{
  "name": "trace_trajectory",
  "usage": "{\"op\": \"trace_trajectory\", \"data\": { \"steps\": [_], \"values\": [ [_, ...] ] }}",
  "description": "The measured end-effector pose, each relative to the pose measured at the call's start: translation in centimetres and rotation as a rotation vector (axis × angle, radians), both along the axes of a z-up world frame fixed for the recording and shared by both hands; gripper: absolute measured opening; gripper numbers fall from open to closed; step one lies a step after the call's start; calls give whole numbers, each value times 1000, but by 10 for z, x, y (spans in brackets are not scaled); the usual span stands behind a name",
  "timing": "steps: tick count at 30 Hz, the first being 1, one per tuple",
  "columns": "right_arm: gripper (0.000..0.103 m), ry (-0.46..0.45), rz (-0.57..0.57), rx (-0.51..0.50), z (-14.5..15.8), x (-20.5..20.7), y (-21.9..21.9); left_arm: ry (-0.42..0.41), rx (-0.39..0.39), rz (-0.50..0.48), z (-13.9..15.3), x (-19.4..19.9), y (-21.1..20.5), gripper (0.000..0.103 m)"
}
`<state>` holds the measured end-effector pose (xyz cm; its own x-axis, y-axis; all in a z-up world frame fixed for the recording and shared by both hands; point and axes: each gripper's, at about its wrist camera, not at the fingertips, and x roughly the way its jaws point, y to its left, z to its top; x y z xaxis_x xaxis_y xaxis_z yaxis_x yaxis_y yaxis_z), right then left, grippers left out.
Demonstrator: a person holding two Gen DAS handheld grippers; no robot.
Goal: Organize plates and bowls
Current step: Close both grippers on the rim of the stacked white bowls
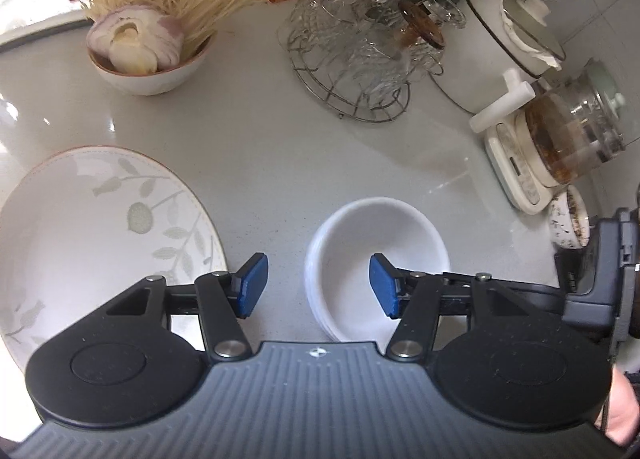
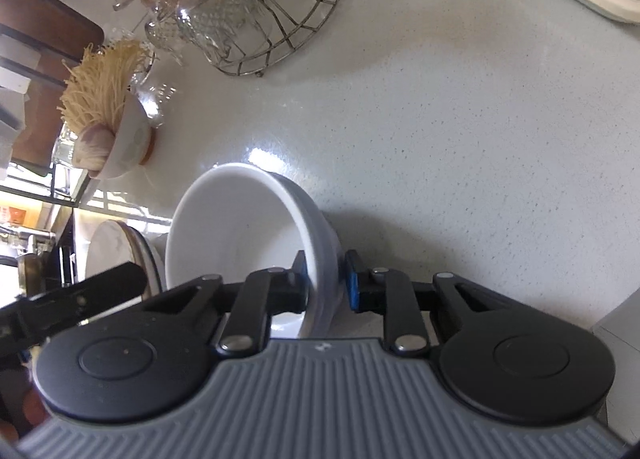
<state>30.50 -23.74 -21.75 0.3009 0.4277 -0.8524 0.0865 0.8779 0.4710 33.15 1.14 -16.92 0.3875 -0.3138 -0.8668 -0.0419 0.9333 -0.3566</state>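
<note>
A plain white bowl (image 1: 376,255) sits on the grey counter; it also shows in the right wrist view (image 2: 240,231). My right gripper (image 2: 325,283) is shut on the bowl's near wall, one blue pad inside and one outside. My left gripper (image 1: 316,287) is open and empty above the counter, its right pad over the bowl's near rim. A large white plate with a leaf pattern (image 1: 92,227) lies flat to the left of the left gripper and shows edge-on in the right wrist view (image 2: 116,255).
A bowl of noodles and garlic (image 1: 148,55) stands at the back left. A wire rack of glass cups (image 1: 360,55) stands behind the bowl. A white pot (image 1: 508,47), a glass kettle on its base (image 1: 560,143) and a speckled cup (image 1: 570,223) line the right side.
</note>
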Motion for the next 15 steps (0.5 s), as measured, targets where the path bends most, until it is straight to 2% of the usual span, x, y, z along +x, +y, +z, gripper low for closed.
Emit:
{"op": "trace_trajectory", "data": {
  "steps": [11, 15],
  "values": [
    [19, -20, 11, -18, 5, -5, -6, 47, 9, -76, -15, -1, -23, 62],
    [19, -13, 0, -12, 3, -8, -14, 62, -14, -93, -23, 1, -28, 62]
  ]
}}
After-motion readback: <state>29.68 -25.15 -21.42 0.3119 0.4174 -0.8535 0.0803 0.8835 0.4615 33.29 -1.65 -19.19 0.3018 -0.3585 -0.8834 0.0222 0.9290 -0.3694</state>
